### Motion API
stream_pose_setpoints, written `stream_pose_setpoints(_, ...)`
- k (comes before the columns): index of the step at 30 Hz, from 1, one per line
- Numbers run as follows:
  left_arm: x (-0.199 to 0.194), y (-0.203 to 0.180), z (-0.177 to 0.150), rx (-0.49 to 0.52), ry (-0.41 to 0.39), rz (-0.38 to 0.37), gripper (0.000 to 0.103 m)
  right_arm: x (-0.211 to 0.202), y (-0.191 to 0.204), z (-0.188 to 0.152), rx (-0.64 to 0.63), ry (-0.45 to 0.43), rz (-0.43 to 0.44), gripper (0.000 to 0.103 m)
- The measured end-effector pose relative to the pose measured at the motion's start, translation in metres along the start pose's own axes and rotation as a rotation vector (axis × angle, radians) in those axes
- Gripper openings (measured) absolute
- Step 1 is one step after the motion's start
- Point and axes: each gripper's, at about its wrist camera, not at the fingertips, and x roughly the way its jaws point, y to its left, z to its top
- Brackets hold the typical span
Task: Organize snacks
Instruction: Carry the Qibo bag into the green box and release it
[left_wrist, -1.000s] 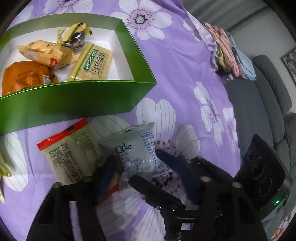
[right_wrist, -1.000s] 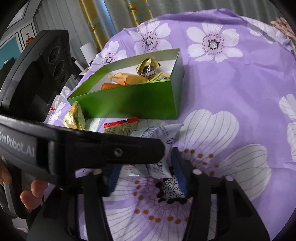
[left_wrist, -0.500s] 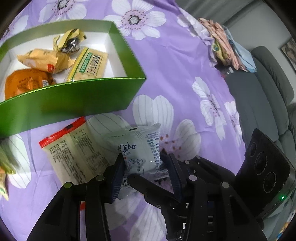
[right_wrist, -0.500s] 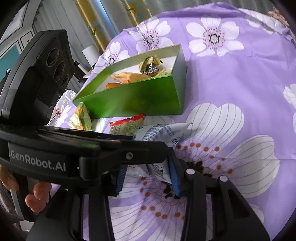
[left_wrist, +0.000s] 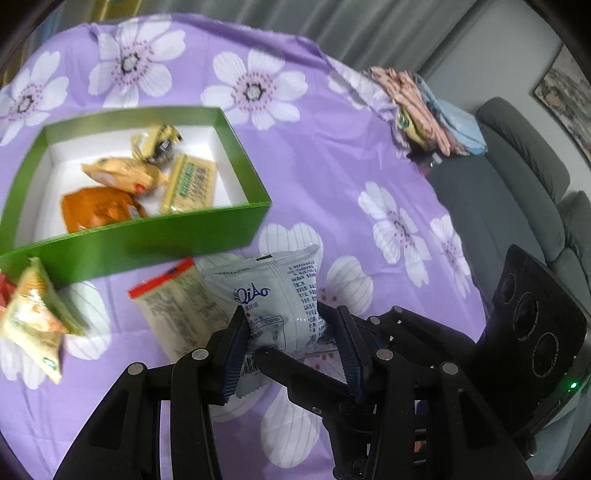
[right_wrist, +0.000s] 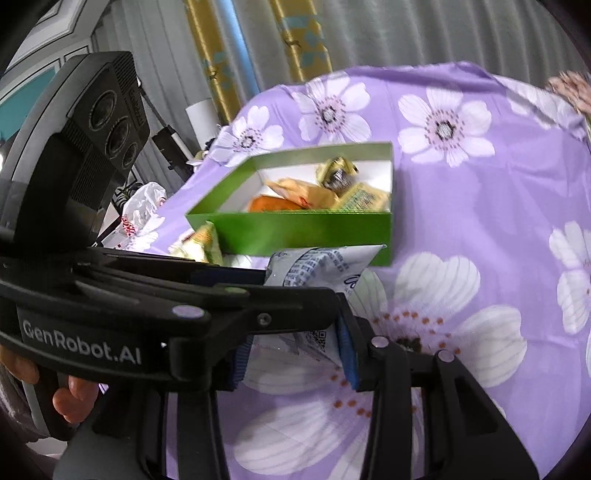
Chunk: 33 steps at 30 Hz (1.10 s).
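I have the white snack packet (left_wrist: 280, 295) pinched from both sides: my left gripper (left_wrist: 291, 339) and right gripper (right_wrist: 295, 354) each have their fingers closed on its lower end, holding it above the purple flowered tabletop (left_wrist: 332, 184). At ten o'clock sits the green box (left_wrist: 155, 236) with four snacks inside.

snack packets (left_wrist: 122, 192) in box (left_wrist: 155, 240) — pouch (left_wrist: 273, 295) before it
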Motion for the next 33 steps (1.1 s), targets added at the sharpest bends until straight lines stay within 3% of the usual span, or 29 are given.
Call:
stream_pose_setpoints(9,-0.037,0.035,0.026,-0.034,-0.085,0.021,0.046,0.019,0.03,0.043,-0.089,-0.023,0.037,0.041)
stream_pose_setpoints(18,-0.055,0.083,0.065,-0.081,-0.142,0.047,0.046,0.063,0.047,0.096,-0.139,-0.035,0.076,0.041)
stream_pose_setpoints(33,-0.023,0.167,0.089,-0.243,-0.096,0.04,0.046,0.151,0.049,0.119,-0.156,0.085,0.085,0.042)
